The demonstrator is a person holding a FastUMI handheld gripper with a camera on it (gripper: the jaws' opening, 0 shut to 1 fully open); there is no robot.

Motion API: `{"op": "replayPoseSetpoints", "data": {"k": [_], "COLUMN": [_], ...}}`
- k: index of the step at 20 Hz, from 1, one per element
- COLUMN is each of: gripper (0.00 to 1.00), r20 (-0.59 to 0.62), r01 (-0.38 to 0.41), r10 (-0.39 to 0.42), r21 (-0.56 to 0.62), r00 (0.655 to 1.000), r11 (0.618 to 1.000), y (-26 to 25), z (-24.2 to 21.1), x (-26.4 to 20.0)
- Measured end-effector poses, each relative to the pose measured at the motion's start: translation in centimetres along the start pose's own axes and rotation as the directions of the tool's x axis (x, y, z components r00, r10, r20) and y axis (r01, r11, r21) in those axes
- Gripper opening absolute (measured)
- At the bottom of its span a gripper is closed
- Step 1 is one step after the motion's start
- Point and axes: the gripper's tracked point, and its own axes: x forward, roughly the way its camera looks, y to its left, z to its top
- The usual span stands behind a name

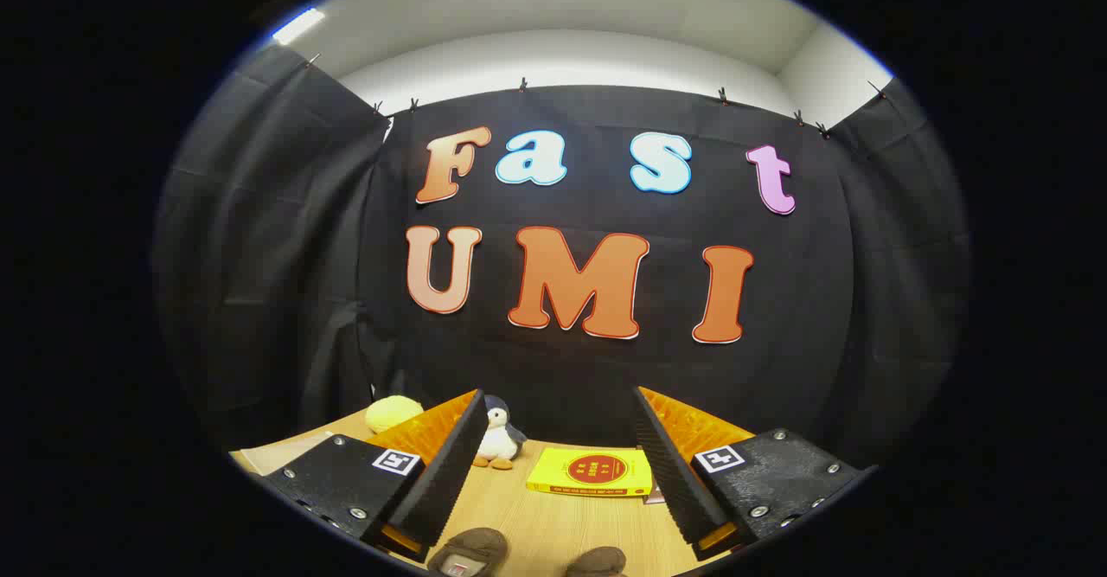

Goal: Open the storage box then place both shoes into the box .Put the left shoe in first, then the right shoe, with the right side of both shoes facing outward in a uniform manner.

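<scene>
- Gripper: two fingers rise from the lower part of the frame, one lower left, one lower right, spread wide apart; nothing between them is held, and the jaws stand released. Each finger carries a square marker tag on its base plate.
- Table: light wood-grain surface along the bottom of the frame, running from the lower left under both fingers to the lower right.
- Left-hand shoe: brown, soft-looking, at the bottom centre of the frame, just inside the left finger's base; partly cut off by the edge, with a small label showing in its opening. It lies on the table, not touching either finger as far as can be told.
- Right-hand shoe: brown, at the bottom centre-right, near the first shoe and apart from it; only its upper curve shows, so which foot each belongs to cannot be told.
- Yellow book: flat on the table in the lower centre, beyond the shoes, between the two fingers, with a red round emblem on its cover; its right end passes behind the right finger.
- Penguin toy: small plush, upright, lower centre-left, just beside the left finger's tip and left of the book.
- Yellow plush: rounded, pale yellow, lower left, beyond the left finger, partly hidden by it.
</scene>
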Motion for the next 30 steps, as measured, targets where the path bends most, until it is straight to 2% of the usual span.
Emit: {"op": "replayPoseSetpoints", "data": {"k": [14,21,24,30], "gripper": [0.99,0.99,1.00,0.98], "r20": [0.013,-0.096,-0.196,-0.373], "r01": [-0.033,-0.159,-0.218,-0.224], "r10": [0.032,0.175,0.272,0.455], "r21": [0.071,0.156,0.261,0.520], "r00": [0.999,0.980,0.942,0.809], "r11": [0.997,0.975,0.941,0.824], "y": [0.8,5.9,8.9,14.2], "z": [-0.2,-4.9,-8.5,-15.2], "x": [0.6,0.7,0.6,-0.1]}}
